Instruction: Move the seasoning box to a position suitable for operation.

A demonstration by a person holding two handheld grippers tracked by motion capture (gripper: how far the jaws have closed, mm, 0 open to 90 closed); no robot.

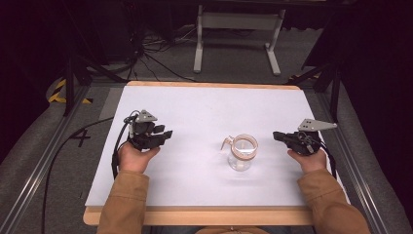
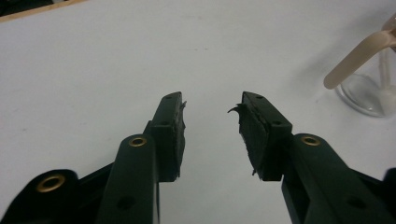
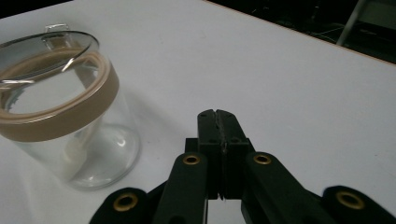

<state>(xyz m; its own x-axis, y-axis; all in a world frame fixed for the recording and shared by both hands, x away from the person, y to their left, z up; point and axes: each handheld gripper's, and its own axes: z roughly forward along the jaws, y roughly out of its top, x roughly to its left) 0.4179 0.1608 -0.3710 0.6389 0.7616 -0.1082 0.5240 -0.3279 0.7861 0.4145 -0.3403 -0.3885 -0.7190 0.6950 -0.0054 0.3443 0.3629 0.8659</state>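
A glass jar [image 1: 242, 153] with a tan rim is seen at five o'clock on the white table [image 1: 195, 107]. The left gripper [image 2: 211, 122] is held apart, the right gripper [image 3: 218, 122] pressed together, empty. Nothing is grasped; an approach seems called for.

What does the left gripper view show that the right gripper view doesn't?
Left gripper view: the left gripper with jaws apart, and the jar's beige handle sticking out at the right edge.
Right gripper view: the right gripper with jaws pressed together on nothing, and the jar's beige rim band and clear lid seen close.
Both: the glass jar standing on the white table surface, untouched by either gripper.
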